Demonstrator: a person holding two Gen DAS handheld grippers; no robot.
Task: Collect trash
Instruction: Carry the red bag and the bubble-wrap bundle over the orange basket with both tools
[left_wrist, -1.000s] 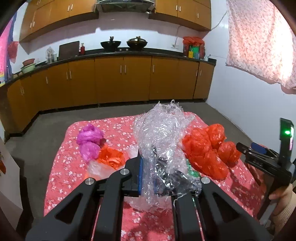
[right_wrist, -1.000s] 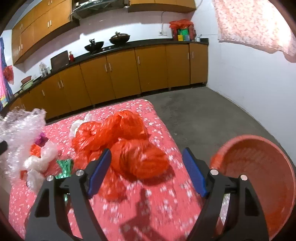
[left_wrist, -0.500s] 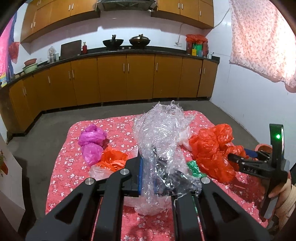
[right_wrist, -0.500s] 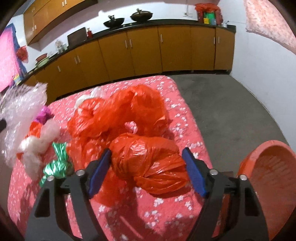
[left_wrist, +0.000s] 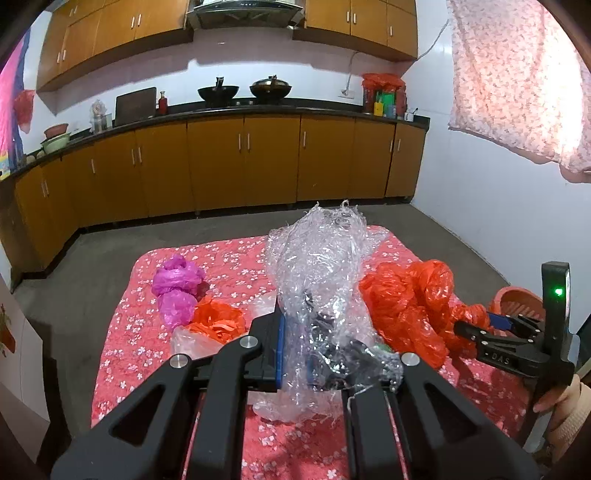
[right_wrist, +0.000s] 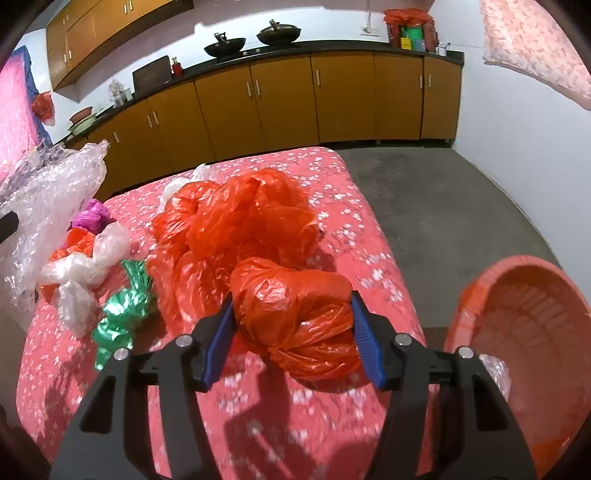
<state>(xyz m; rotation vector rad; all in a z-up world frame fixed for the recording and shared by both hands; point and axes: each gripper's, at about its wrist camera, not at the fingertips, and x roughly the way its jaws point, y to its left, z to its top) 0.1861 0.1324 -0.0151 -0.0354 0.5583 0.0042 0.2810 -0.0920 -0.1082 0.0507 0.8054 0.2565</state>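
My left gripper (left_wrist: 332, 350) is shut on a tall wad of clear bubble plastic (left_wrist: 317, 266), held upright over the red flowered tablecloth (left_wrist: 140, 332). The same wad (right_wrist: 48, 192) shows at the left in the right wrist view. My right gripper (right_wrist: 291, 314) sits low over the table's right side; its jaws are closing and both blue pads (right_wrist: 221, 328) touch the sides of a crumpled red plastic bag (right_wrist: 291, 295). Behind it lies a bigger heap of red bags (right_wrist: 240, 221). The left wrist view catches the right gripper (left_wrist: 480, 325) at the far right, nosed into the red heap (left_wrist: 406, 302).
An orange-red plastic basket (right_wrist: 535, 314) stands off the table's right edge. Green foil (right_wrist: 122, 310), white bags (right_wrist: 81, 273), a magenta bag (left_wrist: 177, 288) and an orange bag (left_wrist: 218, 321) lie on the cloth. Kitchen cabinets (left_wrist: 243, 162) line the far wall.
My right gripper moved forward and down over the near red bag and its jaws narrowed until the pads reached the bag's sides. My left gripper and its clear plastic held still.
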